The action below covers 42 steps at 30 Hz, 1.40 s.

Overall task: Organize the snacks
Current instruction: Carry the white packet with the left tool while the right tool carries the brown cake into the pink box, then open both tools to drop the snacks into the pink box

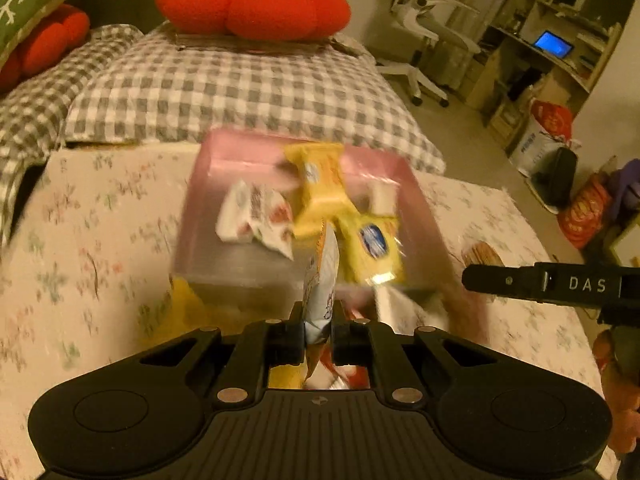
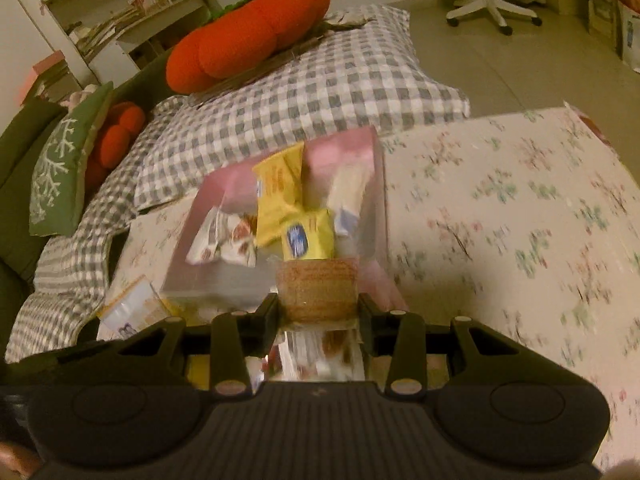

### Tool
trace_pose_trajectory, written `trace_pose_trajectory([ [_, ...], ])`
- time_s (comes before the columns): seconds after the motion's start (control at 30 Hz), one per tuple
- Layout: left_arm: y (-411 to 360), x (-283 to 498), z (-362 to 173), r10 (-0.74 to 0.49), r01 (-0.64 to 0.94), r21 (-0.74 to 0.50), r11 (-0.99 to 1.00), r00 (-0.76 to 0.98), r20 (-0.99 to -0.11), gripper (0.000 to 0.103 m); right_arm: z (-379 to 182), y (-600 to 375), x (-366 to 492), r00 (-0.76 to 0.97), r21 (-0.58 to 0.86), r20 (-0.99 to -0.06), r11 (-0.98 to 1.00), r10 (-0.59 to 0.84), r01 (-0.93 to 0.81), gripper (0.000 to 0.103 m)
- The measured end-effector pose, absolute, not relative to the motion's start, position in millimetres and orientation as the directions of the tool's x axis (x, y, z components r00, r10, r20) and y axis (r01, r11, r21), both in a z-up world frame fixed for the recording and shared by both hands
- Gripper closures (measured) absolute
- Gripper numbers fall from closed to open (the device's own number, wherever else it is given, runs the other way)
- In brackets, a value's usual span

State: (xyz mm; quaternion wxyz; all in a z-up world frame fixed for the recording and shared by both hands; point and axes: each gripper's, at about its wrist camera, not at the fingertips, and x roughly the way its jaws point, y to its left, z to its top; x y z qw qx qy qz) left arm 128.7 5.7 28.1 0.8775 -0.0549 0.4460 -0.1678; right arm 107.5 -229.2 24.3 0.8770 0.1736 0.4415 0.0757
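Note:
A pink box [image 1: 240, 148] [image 2: 348, 148] stands on the floral-cloth table and holds yellow snack packets [image 1: 324, 184] [image 2: 280, 192] and white packets with red print [image 1: 256, 216] [image 2: 224, 236]. My left gripper [image 1: 318, 320] is shut on a white and orange snack packet [image 1: 322, 280], held edge-on just in front of the box. My right gripper [image 2: 318, 304] is shut on a round brown wrapped snack [image 2: 318, 290] at the box's near edge. The right gripper's finger shows in the left wrist view [image 1: 552, 282] to the right of the box.
The floral tablecloth [image 2: 520, 220] stretches to the right of the box. A grey checked duvet [image 1: 240, 88] with a red pumpkin cushion [image 1: 252, 0] lies behind. More packets lie on the table below the grippers [image 2: 132, 308]. An office chair [image 1: 424, 28] and shelves stand far right.

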Motion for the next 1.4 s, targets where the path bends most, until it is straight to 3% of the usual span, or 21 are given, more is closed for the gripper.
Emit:
trace_pose_trajectory([
  [0.53, -12, 194, -3, -0.259, 0.247, -0.142, 0.959, 0.546, -0.797, 0.093, 5, -201, 169, 0.541, 0.289, -0.814, 0.955, 0.212, 0.061, 0.065],
  [0.67, -14, 193, -3, -0.243, 0.248, -0.118, 0.962, 0.570, -0.785, 0.089, 9, -200, 171, 0.557, 0.305, -0.800, 0.951, 0.224, 0.056, 0.058],
  [0.77, -12, 191, 0, -0.242, 0.249, -0.114, 0.962, 0.582, -0.776, 0.067, 15, -202, 168, 0.573, 0.298, -0.793, 0.952, 0.207, 0.068, 0.048],
  [0.83, -10, 187, 3, -0.244, 0.255, -0.111, 0.961, 0.581, -0.776, 0.037, 17, -203, 165, 0.580, 0.298, -0.787, 0.953, 0.210, 0.060, 0.037],
  [0.87, -10, 184, 5, -0.244, 0.262, -0.105, 0.959, 0.585, -0.773, 0.034, 19, -203, 164, 0.583, 0.296, -0.785, 0.953, 0.208, 0.058, 0.032],
  [1.03, -5, 167, 15, -0.251, 0.285, -0.096, 0.954, 0.578, -0.777, 0.022, 28, -205, 153, 0.585, 0.281, -0.788, 0.957, 0.192, 0.066, 0.025],
  [1.2, 2, 148, 20, -0.266, 0.284, -0.120, 0.951, 0.559, -0.785, 0.016, 36, -207, 135, 0.593, 0.287, -0.783, 0.955, 0.191, 0.073, 0.016],
  [1.4, 14, 120, 22, -0.276, 0.289, -0.132, 0.948, 0.543, -0.793, 0.011, 38, -209, 108, 0.587, 0.273, -0.789, 0.959, 0.181, 0.071, 0.012],
])
